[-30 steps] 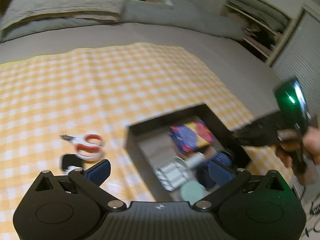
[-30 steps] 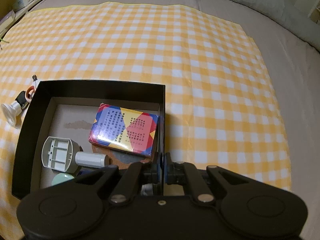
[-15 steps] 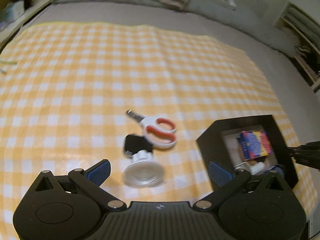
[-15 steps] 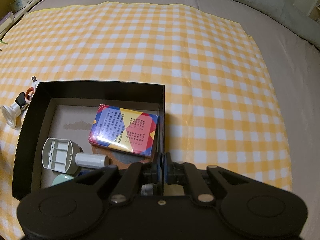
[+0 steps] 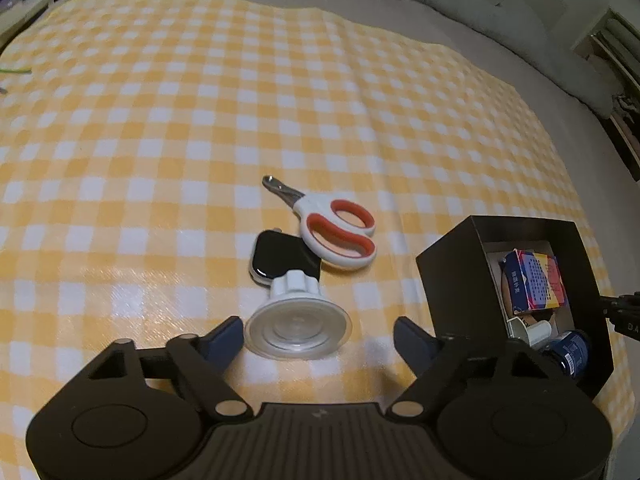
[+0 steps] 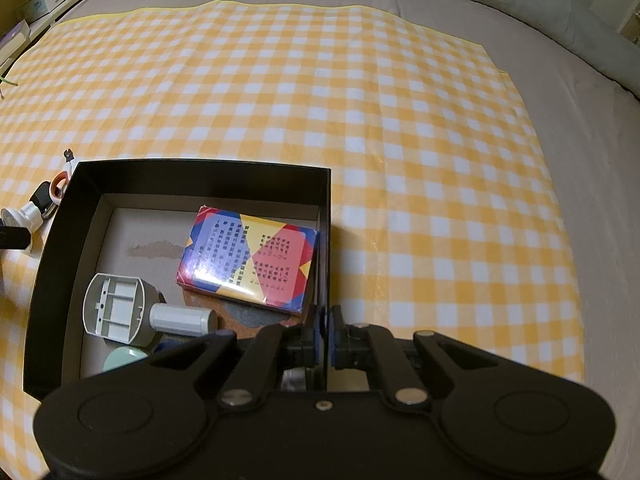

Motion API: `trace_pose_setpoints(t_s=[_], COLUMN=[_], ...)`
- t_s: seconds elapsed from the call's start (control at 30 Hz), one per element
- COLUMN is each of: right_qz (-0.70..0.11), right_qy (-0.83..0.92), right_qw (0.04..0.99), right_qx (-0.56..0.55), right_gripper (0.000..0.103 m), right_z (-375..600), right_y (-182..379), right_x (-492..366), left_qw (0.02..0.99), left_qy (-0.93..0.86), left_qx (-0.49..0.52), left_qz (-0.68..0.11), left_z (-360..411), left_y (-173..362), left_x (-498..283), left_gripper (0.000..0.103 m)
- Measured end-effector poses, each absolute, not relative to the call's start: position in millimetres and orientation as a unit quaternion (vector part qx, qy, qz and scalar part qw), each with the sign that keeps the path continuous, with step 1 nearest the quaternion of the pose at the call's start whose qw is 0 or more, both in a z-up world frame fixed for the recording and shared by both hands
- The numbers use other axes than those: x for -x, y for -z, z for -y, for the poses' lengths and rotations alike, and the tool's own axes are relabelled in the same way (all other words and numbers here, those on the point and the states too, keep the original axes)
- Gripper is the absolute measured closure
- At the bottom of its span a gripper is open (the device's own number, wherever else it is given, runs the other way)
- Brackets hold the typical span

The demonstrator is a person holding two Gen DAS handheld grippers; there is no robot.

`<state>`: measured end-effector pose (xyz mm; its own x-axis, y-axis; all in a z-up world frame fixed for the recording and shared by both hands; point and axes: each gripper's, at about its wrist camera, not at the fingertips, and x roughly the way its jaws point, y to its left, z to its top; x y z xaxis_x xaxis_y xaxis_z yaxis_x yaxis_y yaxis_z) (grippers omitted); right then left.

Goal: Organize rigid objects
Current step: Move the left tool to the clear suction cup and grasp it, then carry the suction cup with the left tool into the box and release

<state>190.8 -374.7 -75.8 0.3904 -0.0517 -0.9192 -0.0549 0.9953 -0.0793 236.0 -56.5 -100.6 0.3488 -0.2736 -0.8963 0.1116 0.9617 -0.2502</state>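
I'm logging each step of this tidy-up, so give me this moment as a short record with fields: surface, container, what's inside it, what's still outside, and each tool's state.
surface: yellow checked cloth
container: black box
inside: colourful card box, white cylinder, grey plastic part
outside: scissors, black watch face, clear suction cup
left tool: open, suction cup between its fingers, not gripped
right tool: shut on the box's right wall

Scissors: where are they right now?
In the left wrist view the scissors lie on the checked cloth, left of the black box, their handles overlapping the black watch just beyond the suction cup.
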Motion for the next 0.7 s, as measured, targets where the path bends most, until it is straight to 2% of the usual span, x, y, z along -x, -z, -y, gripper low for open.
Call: trace_pose_setpoints(t_s=[0.1, 0.13, 0.7], right_qz=[-0.552, -0.552, -0.555], right_qy=[-0.001, -0.002, -0.003], right_qw=[0.832, 0.832, 0.83], right_qx=[0.048, 0.049, 0.057], right_gripper=[0.098, 0.098, 0.098], right_z=[374.6, 374.5, 373.0], right_y=[75.6, 75.8, 77.3], right_x=[-190.8, -190.7, -191.1], left_qw=[0.812, 0.81, 0.818], left_qy=[0.116, 0.115, 0.124], left_qx=[0.088, 0.093, 0.113], left_qz=[-0.566, -0.568, -0.55], left_z=[54.8, 53.7, 46.9], left_y=[104.1, 105.0, 92.1], left_x=[-238.0, -238.3, -231.6], left_gripper=[0.045, 0.047, 0.05])
